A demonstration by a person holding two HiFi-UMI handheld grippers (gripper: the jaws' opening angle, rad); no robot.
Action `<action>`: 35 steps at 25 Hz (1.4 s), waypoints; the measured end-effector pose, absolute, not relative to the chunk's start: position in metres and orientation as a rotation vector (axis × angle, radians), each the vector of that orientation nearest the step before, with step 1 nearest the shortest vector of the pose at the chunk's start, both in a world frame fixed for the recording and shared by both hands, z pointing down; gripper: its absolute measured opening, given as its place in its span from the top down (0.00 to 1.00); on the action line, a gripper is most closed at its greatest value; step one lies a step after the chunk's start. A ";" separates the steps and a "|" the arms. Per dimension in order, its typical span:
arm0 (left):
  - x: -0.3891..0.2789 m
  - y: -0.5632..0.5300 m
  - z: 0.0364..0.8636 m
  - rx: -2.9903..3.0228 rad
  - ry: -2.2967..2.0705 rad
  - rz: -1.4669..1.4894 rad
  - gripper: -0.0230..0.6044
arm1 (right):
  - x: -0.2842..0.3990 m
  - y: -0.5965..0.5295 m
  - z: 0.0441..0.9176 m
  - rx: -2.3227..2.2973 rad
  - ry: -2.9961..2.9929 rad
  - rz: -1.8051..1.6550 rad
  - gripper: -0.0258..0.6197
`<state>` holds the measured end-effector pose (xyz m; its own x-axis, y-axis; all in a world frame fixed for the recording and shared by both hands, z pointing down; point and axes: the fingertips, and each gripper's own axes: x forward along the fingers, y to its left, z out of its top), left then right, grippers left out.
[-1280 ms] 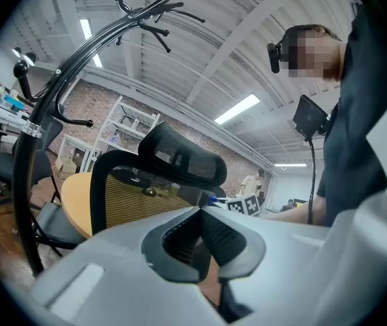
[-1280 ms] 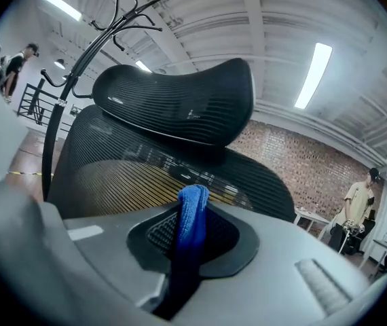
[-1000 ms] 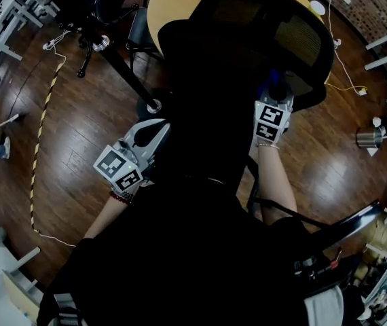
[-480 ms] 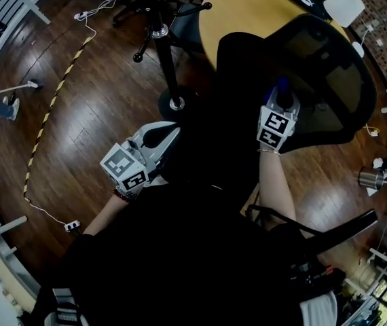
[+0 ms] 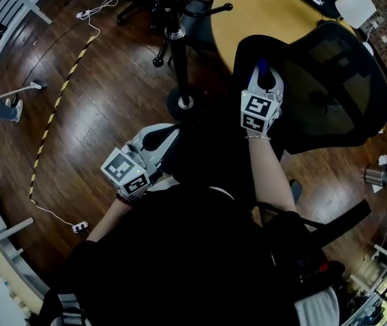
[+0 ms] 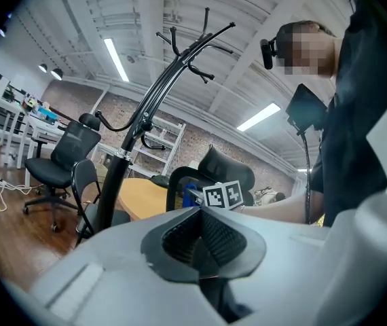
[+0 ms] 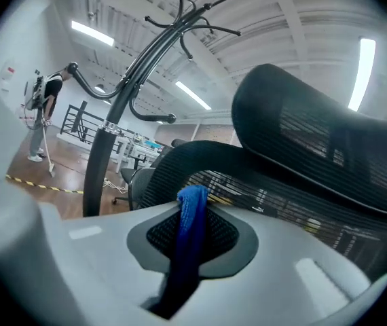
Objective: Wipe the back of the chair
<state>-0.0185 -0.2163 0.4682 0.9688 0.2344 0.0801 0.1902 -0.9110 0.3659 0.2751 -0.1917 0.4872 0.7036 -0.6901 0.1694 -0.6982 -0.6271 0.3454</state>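
The black mesh chair back [image 5: 339,80] stands at the upper right of the head view and fills the right gripper view [image 7: 316,148]. My right gripper [image 5: 263,77] is shut on a blue cloth [image 7: 192,212] and holds it at the chair back's left edge; the cloth [image 5: 263,68] shows as a small blue tip beyond the marker cube. My left gripper [image 5: 154,140] hangs lower left, away from the chair, and points up. In the left gripper view its jaws [image 6: 204,233] are shut with nothing between them.
A black coat stand [image 5: 182,60] rises just left of the chair, its round base [image 5: 183,104] on the wooden floor. A round wooden table [image 5: 261,9] lies behind the chair. Striped tape [image 5: 51,107] and a power strip [image 5: 79,227] lie on the floor at left. Another office chair [image 6: 64,158] stands far left.
My right gripper with the blue cloth has slid left across the chair back, from near its middle to its left edge. The left gripper has hardly moved.
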 end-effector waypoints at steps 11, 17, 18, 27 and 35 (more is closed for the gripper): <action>-0.049 -0.238 0.462 2.761 0.223 0.140 0.95 | 0.244 -0.246 0.494 2.540 -1.276 0.082 0.91; -0.053 -0.223 0.455 2.765 0.260 0.128 0.95 | 0.226 -0.261 0.506 2.432 -1.585 0.303 0.90; -0.052 -0.218 0.454 2.766 0.272 0.130 0.95 | 0.220 -0.258 0.510 2.419 -1.654 0.354 0.90; -0.008 -0.141 0.467 2.701 0.489 0.151 0.95 | 0.256 -0.052 0.530 2.681 -1.395 0.469 0.90; 0.060 -0.041 0.443 2.618 0.660 0.119 0.95 | 0.321 0.177 0.533 2.880 -0.963 0.562 0.90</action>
<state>0.0596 -0.0412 0.4432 0.8826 0.4696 -0.0227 0.4322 -0.7912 0.4326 0.3207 0.1771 0.5328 0.7394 -0.5714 0.3561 -0.5909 -0.8042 -0.0635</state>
